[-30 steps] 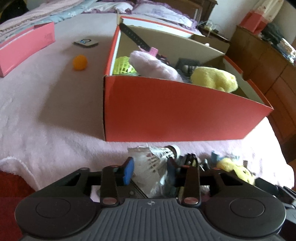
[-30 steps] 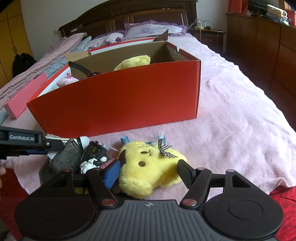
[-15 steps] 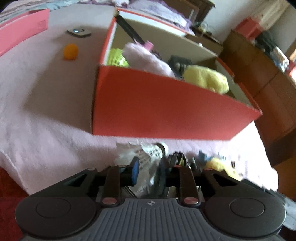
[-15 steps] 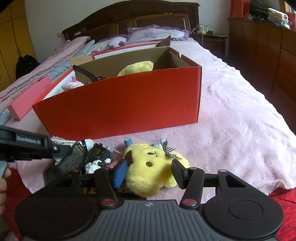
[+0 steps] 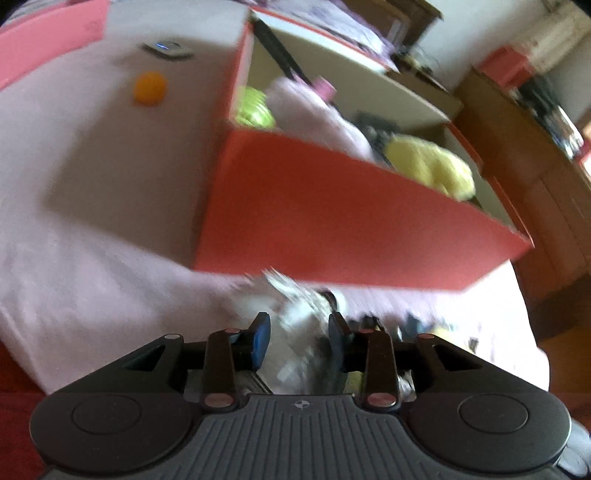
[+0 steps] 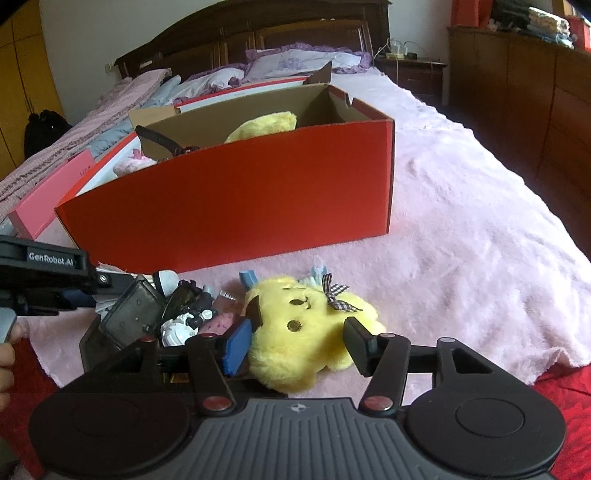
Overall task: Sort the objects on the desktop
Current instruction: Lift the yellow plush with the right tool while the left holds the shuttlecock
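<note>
Right hand-held gripper (image 6: pixel 299 341) narrower around yellow plush (image 6: pixel 306 332), pads seemingly apart

A home bedroom: a wide bed (image 6: pixel 461 221) under a pink fleece blanket, pillows (image 6: pixel 295 62) against a dark carved headboard (image 6: pixel 258 33), a nightstand (image 6: pixel 413 74) and wooden drawers (image 6: pixel 535 92) alongside.
</note>
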`<move>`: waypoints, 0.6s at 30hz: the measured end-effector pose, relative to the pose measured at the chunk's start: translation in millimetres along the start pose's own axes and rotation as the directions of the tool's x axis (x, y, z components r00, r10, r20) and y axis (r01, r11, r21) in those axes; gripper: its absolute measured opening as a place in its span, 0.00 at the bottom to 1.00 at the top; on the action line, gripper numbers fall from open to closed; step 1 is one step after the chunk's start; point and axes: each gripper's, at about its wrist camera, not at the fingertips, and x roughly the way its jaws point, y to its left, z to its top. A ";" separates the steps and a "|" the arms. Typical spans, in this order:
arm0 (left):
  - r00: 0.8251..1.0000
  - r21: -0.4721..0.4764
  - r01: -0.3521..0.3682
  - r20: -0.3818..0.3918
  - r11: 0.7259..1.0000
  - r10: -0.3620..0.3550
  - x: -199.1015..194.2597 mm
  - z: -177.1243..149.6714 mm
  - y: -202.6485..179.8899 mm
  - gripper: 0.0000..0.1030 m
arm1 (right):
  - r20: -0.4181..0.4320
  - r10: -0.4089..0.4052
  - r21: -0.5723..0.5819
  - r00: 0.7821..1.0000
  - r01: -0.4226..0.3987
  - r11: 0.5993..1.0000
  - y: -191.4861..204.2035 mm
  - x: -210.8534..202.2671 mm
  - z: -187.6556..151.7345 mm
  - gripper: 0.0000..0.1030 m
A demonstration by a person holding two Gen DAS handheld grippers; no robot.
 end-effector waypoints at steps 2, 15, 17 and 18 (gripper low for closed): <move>1.000 0.038 -0.017 -0.015 0.999 0.017 6.3 -4.0 -7.2 0.31 | -0.002 -0.005 -0.014 1.000 0.005 1.000 2.1 2.7 -1.4 0.59; 0.997 0.052 -0.082 -0.007 0.995 0.082 20.6 0.5 -2.6 0.47 | -0.032 -0.044 -0.014 0.999 0.044 0.999 -2.8 20.7 1.9 0.80; 0.996 0.070 -0.093 -0.001 0.993 0.093 21.6 0.4 -5.6 0.41 | -0.032 -0.046 -0.018 0.998 0.046 0.999 -3.3 28.8 1.7 0.84; 0.996 0.081 -0.088 0.005 0.993 0.088 21.1 -0.4 -7.7 0.35 | -0.032 -0.046 -0.020 0.998 0.045 0.999 -3.6 32.6 1.4 0.84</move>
